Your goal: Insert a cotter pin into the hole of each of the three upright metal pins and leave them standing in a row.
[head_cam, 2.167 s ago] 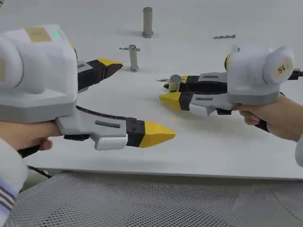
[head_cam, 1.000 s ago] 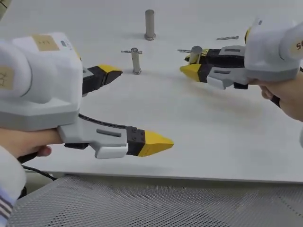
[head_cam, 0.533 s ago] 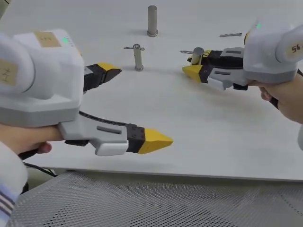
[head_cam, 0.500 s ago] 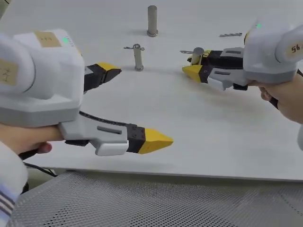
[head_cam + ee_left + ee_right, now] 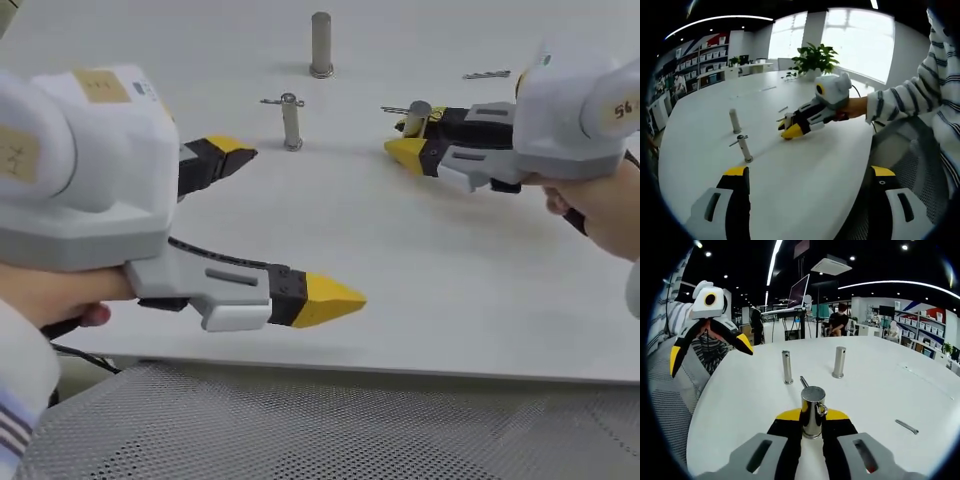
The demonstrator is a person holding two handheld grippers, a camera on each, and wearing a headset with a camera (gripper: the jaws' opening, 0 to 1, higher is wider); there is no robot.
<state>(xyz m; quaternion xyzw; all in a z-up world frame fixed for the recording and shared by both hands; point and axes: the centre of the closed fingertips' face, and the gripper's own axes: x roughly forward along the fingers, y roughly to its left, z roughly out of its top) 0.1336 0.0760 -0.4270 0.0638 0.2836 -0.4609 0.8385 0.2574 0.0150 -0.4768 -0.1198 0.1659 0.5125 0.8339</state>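
Observation:
My right gripper point(image 5: 408, 138) is shut on an upright metal pin point(image 5: 417, 116) with a cotter pin through its top. Up close, that held pin point(image 5: 812, 410) stands between the yellow-tipped jaws of the right gripper point(image 5: 813, 419). Its foot is hidden, so I cannot tell whether it touches the table. Left of it stands a second pin with a cotter pin point(image 5: 291, 122). A bare pin point(image 5: 321, 45) stands farther back. A loose cotter pin point(image 5: 487, 74) lies at the back right. My left gripper point(image 5: 285, 225) hovers wide open at the near left, holding nothing.
The white table's front edge point(image 5: 400, 368) runs close below my left gripper, with a grey mesh chair point(image 5: 300, 430) under it. A person's striped sleeve point(image 5: 910, 95) comes in behind the right gripper point(image 5: 812, 112). An office with desks and a plant lies beyond.
Over two seconds the right gripper carried its pin back and to the right, level with the second pin. In the last half second it stays almost still. The left gripper has stayed open in place.

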